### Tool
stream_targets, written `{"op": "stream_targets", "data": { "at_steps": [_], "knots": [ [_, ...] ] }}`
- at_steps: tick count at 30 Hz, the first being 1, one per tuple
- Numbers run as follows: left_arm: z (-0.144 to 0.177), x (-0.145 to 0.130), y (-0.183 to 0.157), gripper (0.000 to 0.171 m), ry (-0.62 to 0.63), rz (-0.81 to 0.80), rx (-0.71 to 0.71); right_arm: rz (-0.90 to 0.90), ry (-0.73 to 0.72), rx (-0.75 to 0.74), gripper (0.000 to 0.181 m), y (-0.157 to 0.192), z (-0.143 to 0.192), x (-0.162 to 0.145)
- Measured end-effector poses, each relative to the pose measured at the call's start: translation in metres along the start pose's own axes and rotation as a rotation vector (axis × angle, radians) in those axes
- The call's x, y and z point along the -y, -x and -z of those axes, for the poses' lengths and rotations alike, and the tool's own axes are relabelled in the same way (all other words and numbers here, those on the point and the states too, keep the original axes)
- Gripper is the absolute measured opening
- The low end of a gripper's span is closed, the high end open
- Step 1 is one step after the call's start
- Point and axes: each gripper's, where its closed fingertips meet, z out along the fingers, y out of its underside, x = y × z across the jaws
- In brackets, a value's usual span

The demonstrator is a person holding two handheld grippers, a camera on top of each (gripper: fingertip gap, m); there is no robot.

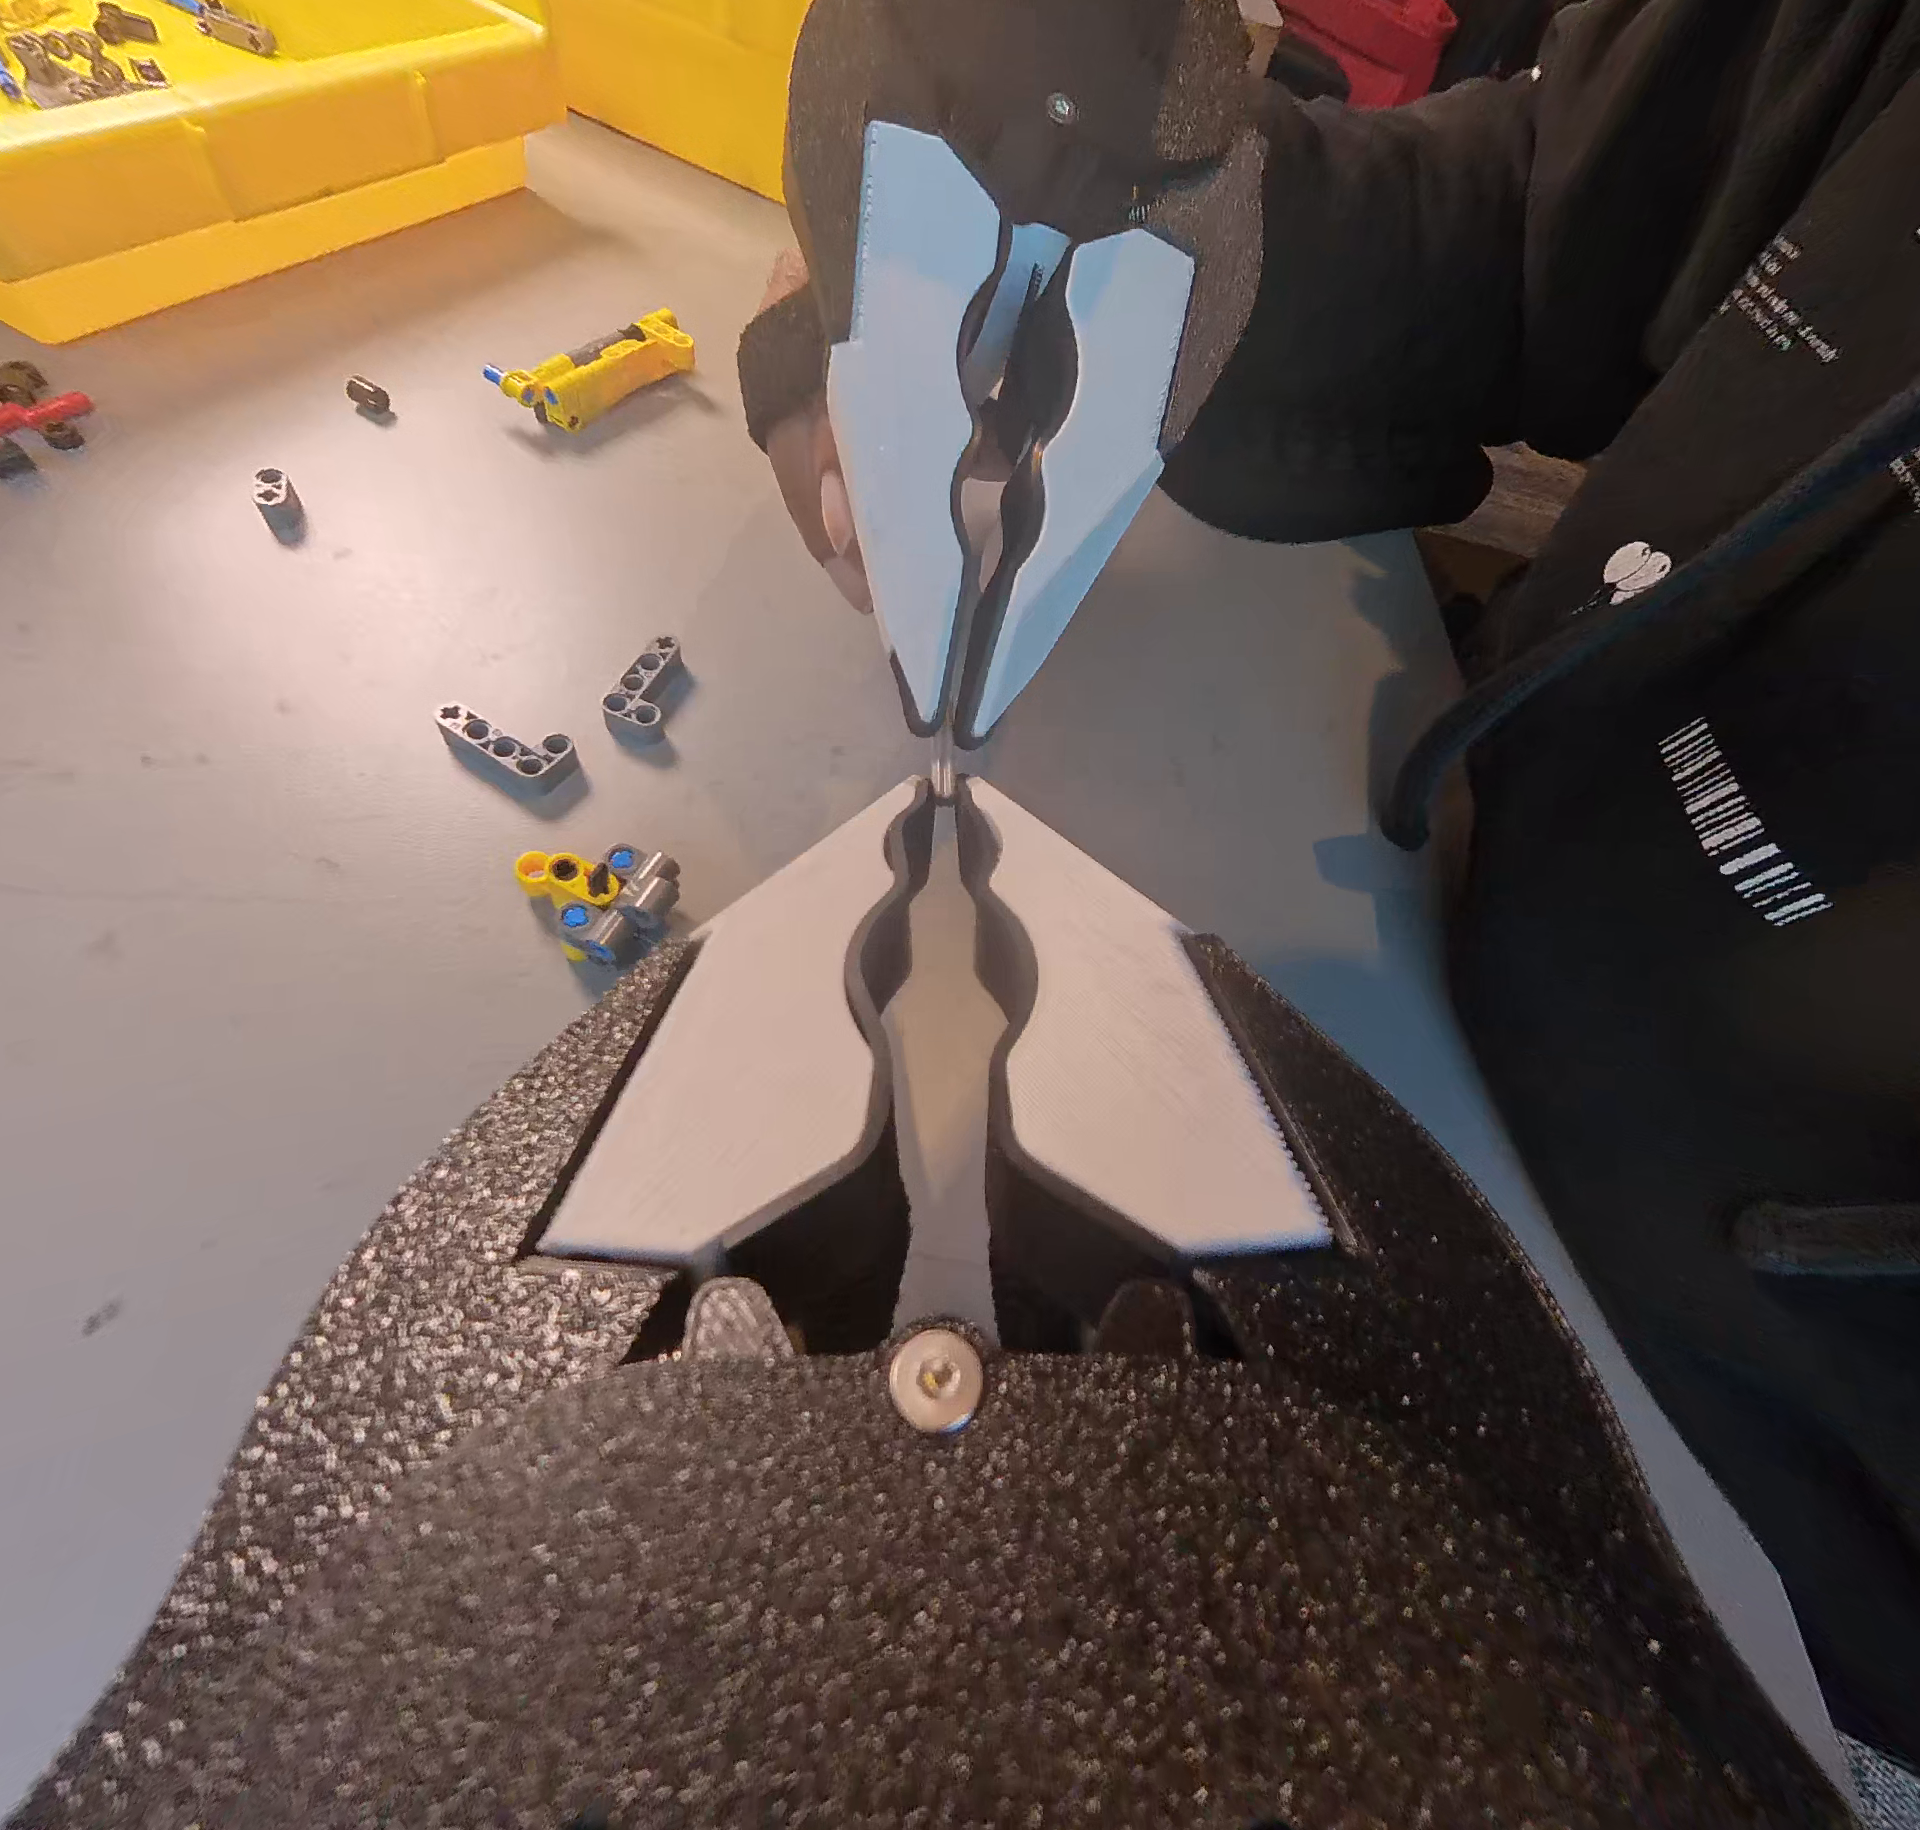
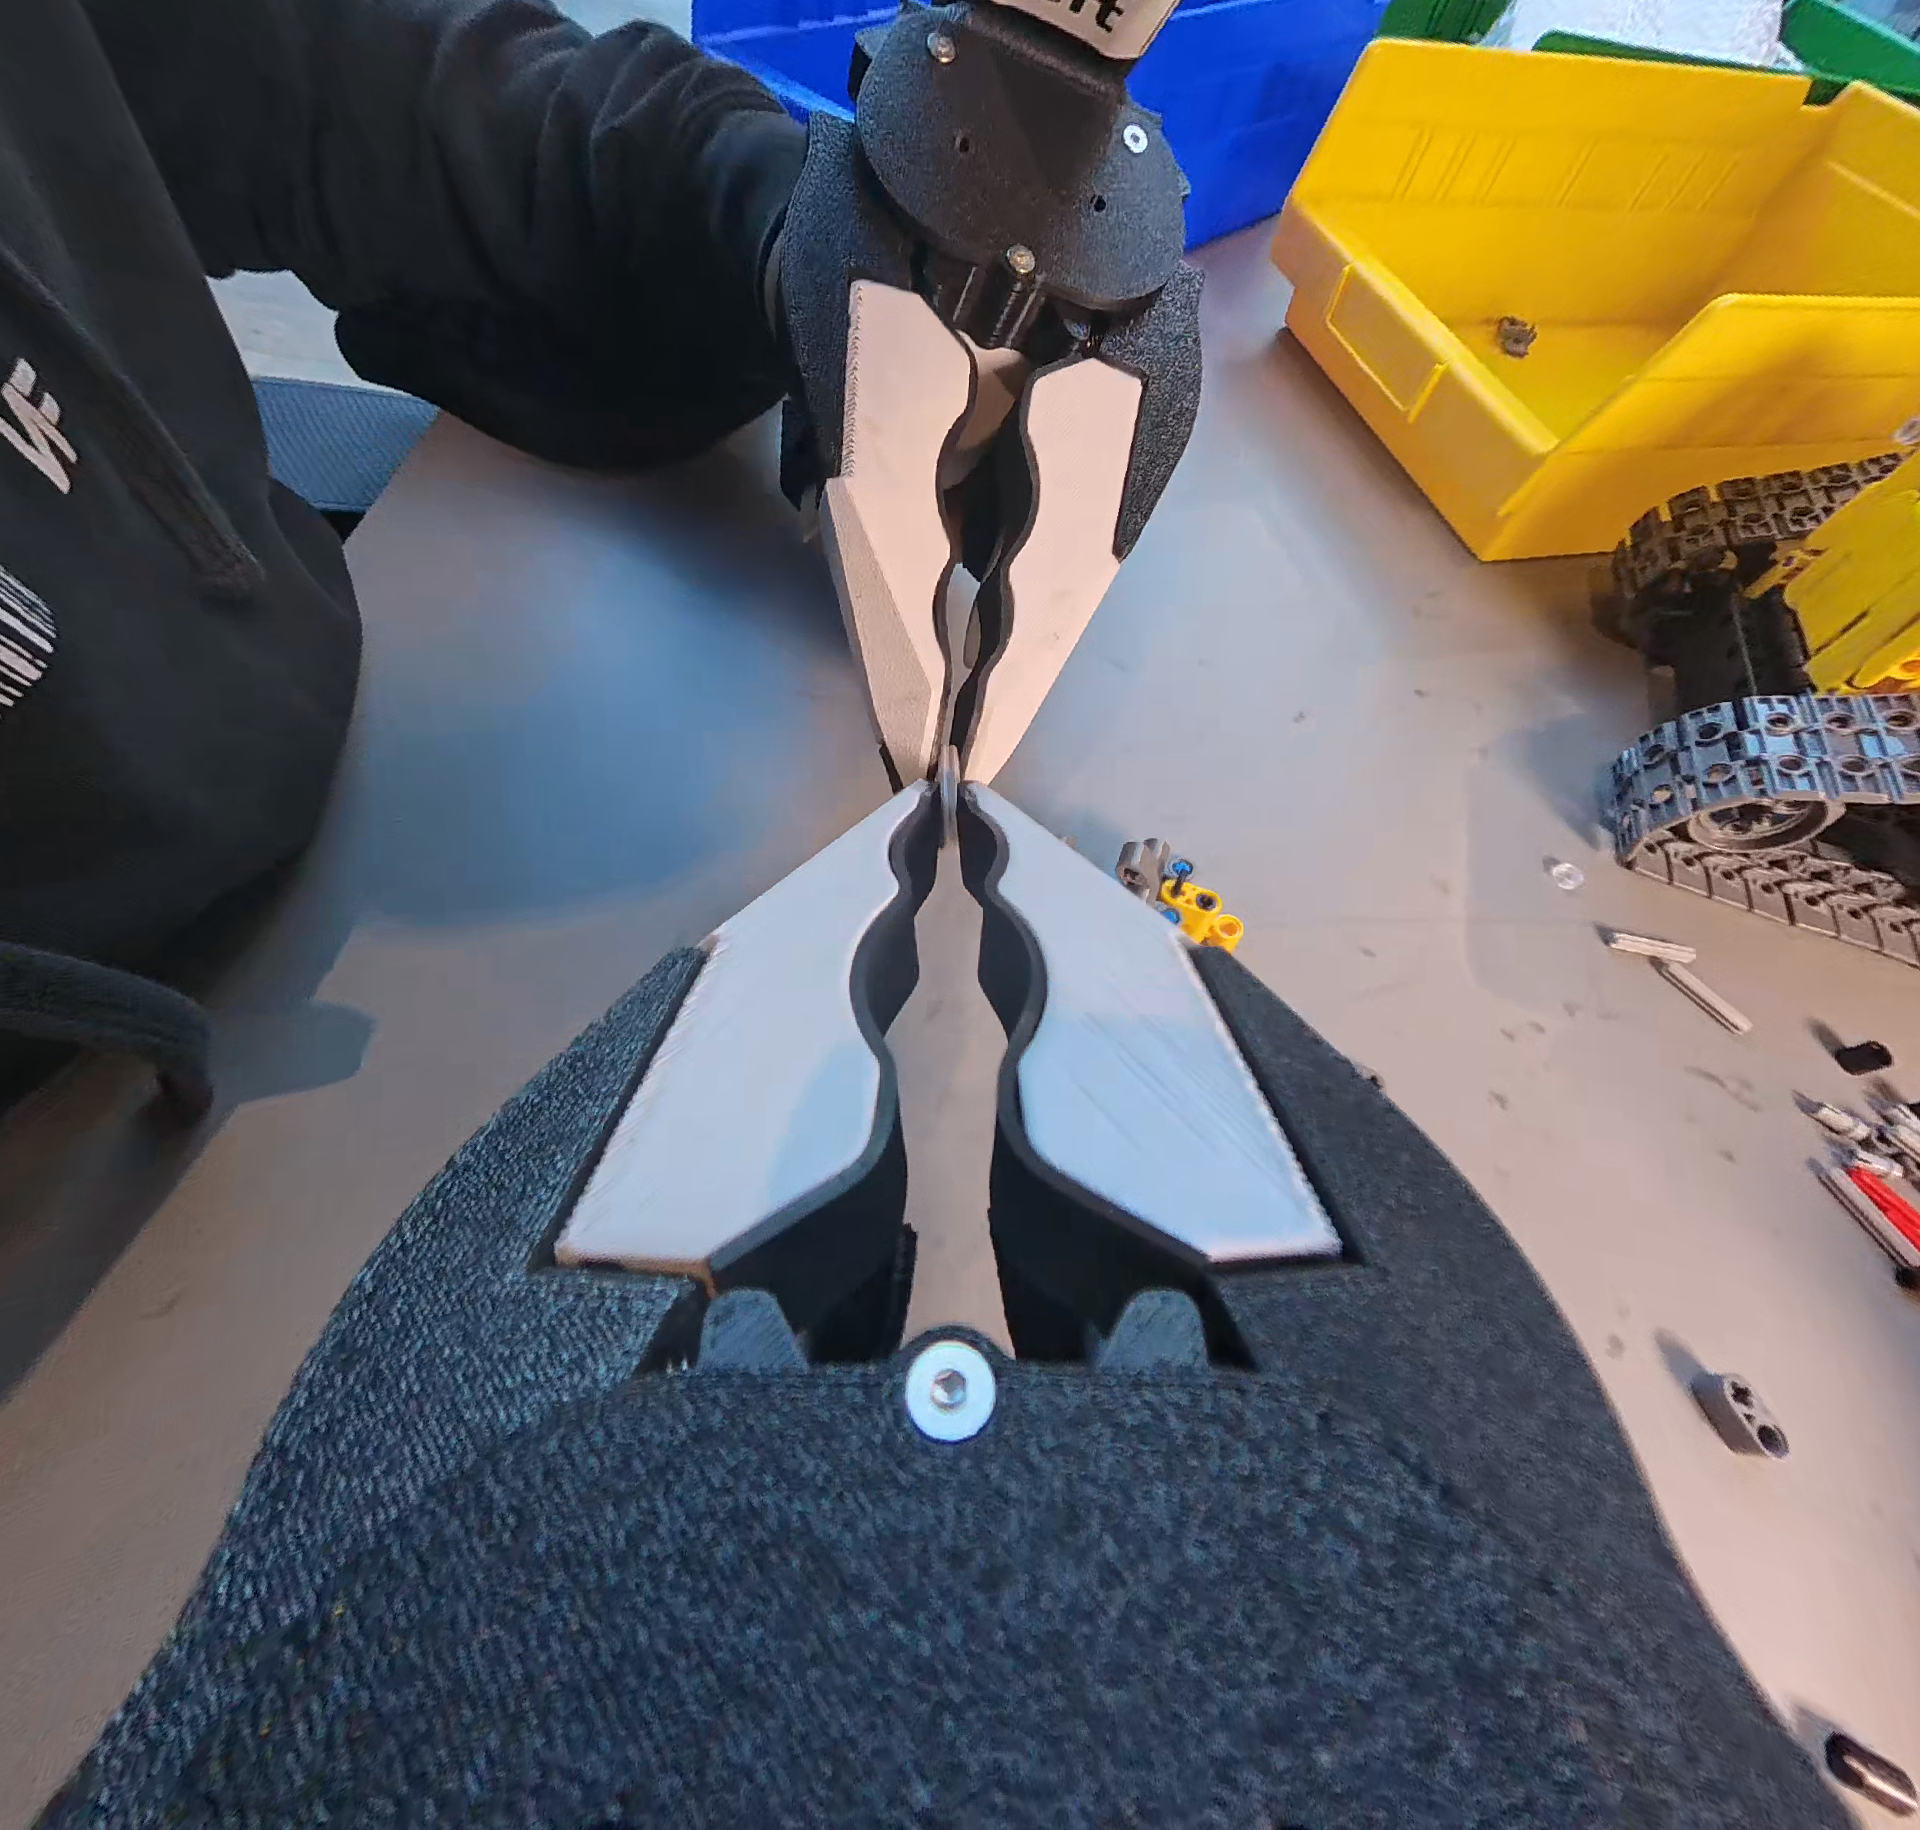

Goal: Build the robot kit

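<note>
My two grippers meet tip to tip above the grey table (image 1: 312, 1053). A small thin grey piece (image 1: 940, 766) sits between the two pairs of tips, and both pairs are closed on it. My left gripper (image 1: 940, 791) comes from the bottom of the left wrist view, with my right gripper (image 1: 940, 733) opposite it. In the right wrist view my right gripper (image 2: 945, 806) is at the bottom, my left gripper (image 2: 941, 764) points down at it, and the grey piece (image 2: 949, 783) looks like a small disc seen edge on. A person's black sleeves hold both.
Two grey L-shaped beams (image 1: 506, 741) (image 1: 641, 689), a small yellow and blue assembly (image 1: 600, 892) and a yellow beam assembly (image 1: 603, 367) lie to the left. A yellow bin of parts (image 1: 260, 118) stands far left. A tracked model (image 2: 1787, 720), a yellow bin (image 2: 1558, 326) and a blue bin (image 2: 1247, 118) stand beyond. Both grippers' tips are close together, under 4 cm apart. The tracked model (image 2: 1787, 720) is about 25 cm from both grippers' fingertips.
</note>
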Motion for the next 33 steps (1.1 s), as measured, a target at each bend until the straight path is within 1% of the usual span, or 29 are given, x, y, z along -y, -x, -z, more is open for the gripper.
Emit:
{"op": "stream_targets", "data": {
  "at_steps": [6,10,15,19,21,24,26,29,31,33],
  "knots": [
    [0.003,0.007,0.002,0.003,-0.034,-0.004,0.012,-0.01,-0.04,-0.02,0.003,-0.004,0.003,0.006],
    [0.007,0.01,0.007,0.003,-0.055,-0.021,0.044,-0.024,-0.073,-0.046,0.0,-0.01,0.007,0.01],
    [0.017,0.019,0.014,0.003,-0.115,-0.035,0.076,-0.047,-0.1,-0.072,0.014,-0.018,0.012,0.012],
    [0.017,0.019,0.013,0.003,-0.121,-0.054,0.078,-0.056,-0.112,-0.06,0.015,-0.016,0.01,0.012],
    [0.015,0.019,0.01,0.003,-0.12,-0.069,0.067,-0.057,-0.115,-0.045,0.013,-0.012,0.007,0.013],
    [0.011,0.017,0.006,0.003,-0.106,-0.081,0.052,-0.045,-0.106,-0.04,0.004,-0.01,0.005,0.011],
    [0.01,0.015,0.006,0.003,-0.096,-0.081,0.055,-0.054,-0.099,-0.03,0.004,-0.009,0.004,0.009],
    [0.011,0.013,0.014,0.003,-0.081,-0.064,0.095,-0.076,-0.079,-0.062,0.004,-0.016,0.003,0.005],
    [0.016,0.006,0.026,0.016,-0.042,-0.063,0.158,-0.095,-0.05,-0.106,0.004,-0.025,0.003,-0.002],
    [0.021,-0.008,0.038,0.025,0.033,-0.055,0.204,-0.131,0.012,-0.157,0.004,-0.036,0.003,-0.016]
  ]
}}
